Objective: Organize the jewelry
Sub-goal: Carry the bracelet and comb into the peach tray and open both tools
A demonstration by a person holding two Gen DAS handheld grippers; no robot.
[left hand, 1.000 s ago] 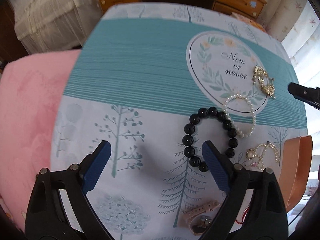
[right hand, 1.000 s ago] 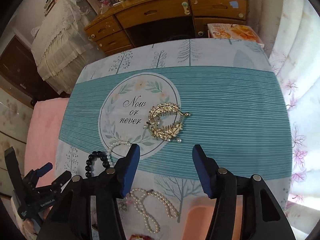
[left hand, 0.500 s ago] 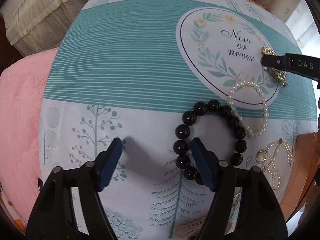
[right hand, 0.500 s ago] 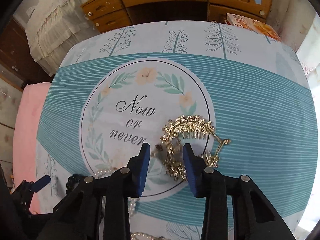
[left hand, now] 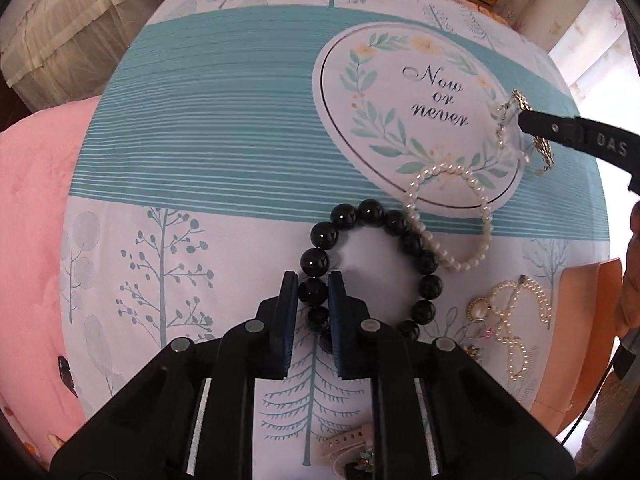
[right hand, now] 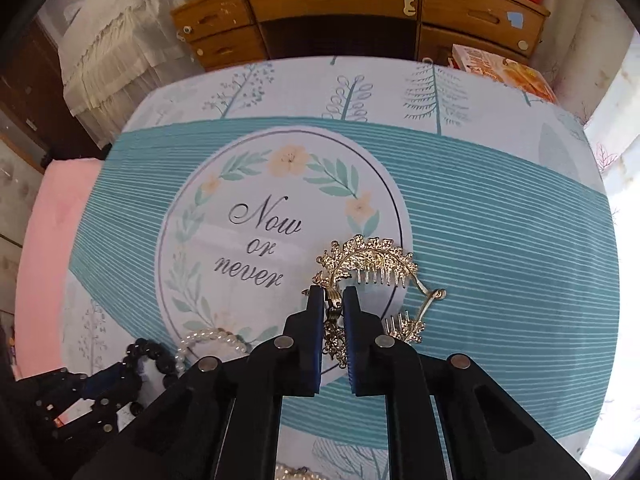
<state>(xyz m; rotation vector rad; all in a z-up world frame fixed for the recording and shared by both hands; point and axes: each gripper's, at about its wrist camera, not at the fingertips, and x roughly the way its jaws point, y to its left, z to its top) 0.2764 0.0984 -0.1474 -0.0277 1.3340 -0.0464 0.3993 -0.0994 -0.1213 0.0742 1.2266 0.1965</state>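
My left gripper (left hand: 313, 286) is shut on a bead of the black bead bracelet (left hand: 430, 285), which lies on the tablecloth. A white pearl bracelet (left hand: 485, 216) overlaps its far right side. My right gripper (right hand: 333, 295) is shut on the gold leaf hair comb (right hand: 374, 260), which rests at the right edge of the round "Now or never" print (right hand: 256, 232). The comb (left hand: 542, 148) and the right gripper's finger also show at the far right of the left wrist view. The black bracelet (right hand: 150, 354) and pearl bracelet (right hand: 208, 338) show at lower left of the right wrist view.
A pearl and gold jewelry piece (left hand: 508, 316) lies beside an orange tray (left hand: 584, 340) at the right. A pink watch strap (left hand: 344, 448) lies near the front edge. A pink blanket (left hand: 32, 200) is left of the table. A wooden dresser (right hand: 340, 4) stands behind.
Both grippers moved forward and down and closed. The left one closed on a black bead, the right one on the gold hair comb.
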